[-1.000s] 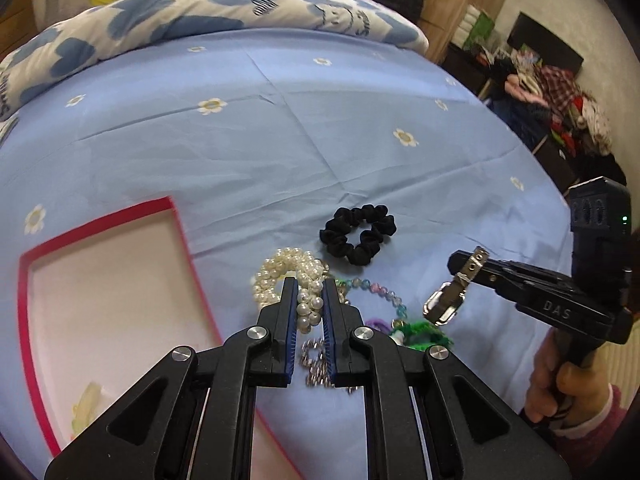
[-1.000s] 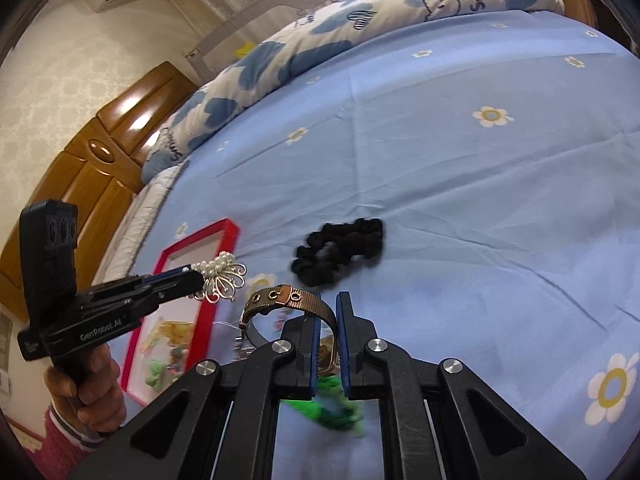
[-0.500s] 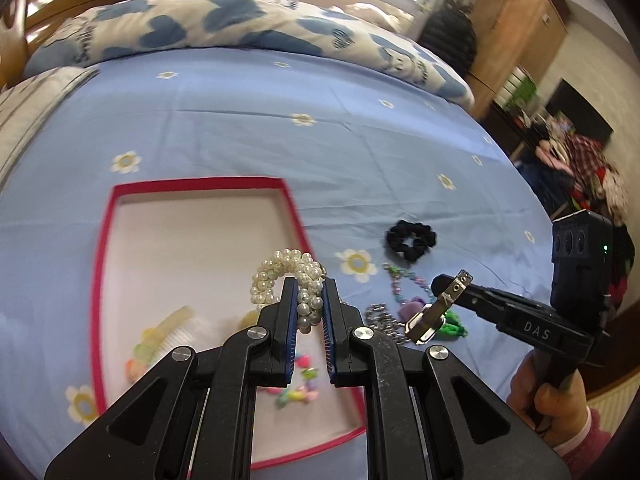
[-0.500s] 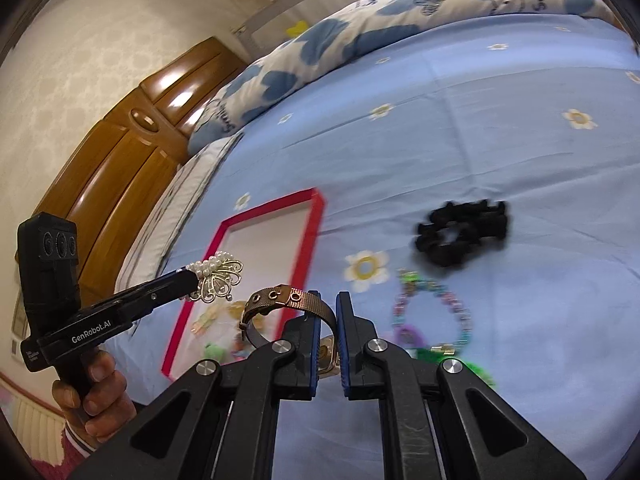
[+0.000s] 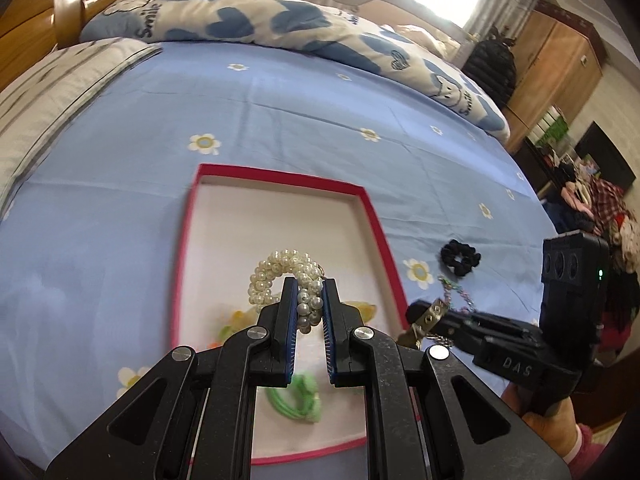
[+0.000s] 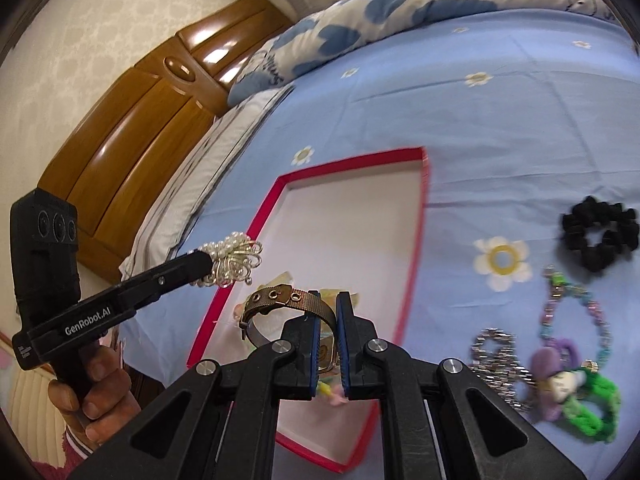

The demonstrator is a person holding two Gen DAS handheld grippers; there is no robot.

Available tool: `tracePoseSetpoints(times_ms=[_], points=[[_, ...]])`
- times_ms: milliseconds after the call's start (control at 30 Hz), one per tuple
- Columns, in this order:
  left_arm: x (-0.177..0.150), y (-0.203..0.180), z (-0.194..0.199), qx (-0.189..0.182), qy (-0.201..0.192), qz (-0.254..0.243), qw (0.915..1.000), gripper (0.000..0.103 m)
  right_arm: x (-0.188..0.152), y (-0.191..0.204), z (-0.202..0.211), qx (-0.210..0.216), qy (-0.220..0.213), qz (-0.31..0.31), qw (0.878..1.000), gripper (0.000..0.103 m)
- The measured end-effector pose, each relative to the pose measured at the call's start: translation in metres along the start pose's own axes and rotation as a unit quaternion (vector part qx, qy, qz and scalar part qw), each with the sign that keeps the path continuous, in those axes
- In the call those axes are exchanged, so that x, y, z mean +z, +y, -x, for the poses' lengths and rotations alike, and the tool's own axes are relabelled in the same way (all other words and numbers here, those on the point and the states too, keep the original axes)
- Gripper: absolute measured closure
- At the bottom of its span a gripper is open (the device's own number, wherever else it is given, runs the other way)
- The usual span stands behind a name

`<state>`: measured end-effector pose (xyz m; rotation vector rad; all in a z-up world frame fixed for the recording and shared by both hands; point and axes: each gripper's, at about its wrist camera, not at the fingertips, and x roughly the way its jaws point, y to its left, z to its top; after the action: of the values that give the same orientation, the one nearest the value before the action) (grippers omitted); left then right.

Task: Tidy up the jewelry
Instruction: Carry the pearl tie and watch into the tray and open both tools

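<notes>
Left claw [image 5: 306, 312] clamped on pearls [image 5: 280, 270], right claw [image 6: 328, 322] clamped on watch [image 6: 288, 304]; both held over tray [image 5: 378, 232], seemingly for dropping inside beside sorted pieces.

Left gripper [image 6: 230, 258] side: "GenRobot.AI" in white letters, seen from the right wrist view.
Right gripper [image 5: 424, 318] side: "DAS" in raised letters, seen from the left wrist view.
Duvet [image 5: 248, 26]: "Smile" in blue script beside a cartoon face; the same word shows partly on its right end.
</notes>
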<state>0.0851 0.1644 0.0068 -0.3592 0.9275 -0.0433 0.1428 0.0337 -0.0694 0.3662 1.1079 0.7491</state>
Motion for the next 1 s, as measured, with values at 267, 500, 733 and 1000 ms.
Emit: tracePoseSetpoints(times_ms=[267,500,733,1000], points=[[0.002,0.025,-0.012,0.014,-0.001,0.026,0.9996,0.093,-0.006,0.007,-0.026,-0.008,0.03,0.013,0.999,0.096],[-0.003,0.035,-0.028,0.029,0.008,0.036,0.9989,0.093,-0.003,-0.003,-0.039,-0.023,0.035,0.004,0.999,0.095],[-0.018,0.038,-0.044,0.037,0.029,0.033,0.9984,0.093,0.001,-0.012,-0.049,-0.024,0.035,-0.006,0.999,0.096],[-0.021,0.041,-0.05,0.038,0.035,0.04,0.9979,0.093,0.003,-0.014,-0.051,-0.023,0.037,-0.005,0.999,0.091]])
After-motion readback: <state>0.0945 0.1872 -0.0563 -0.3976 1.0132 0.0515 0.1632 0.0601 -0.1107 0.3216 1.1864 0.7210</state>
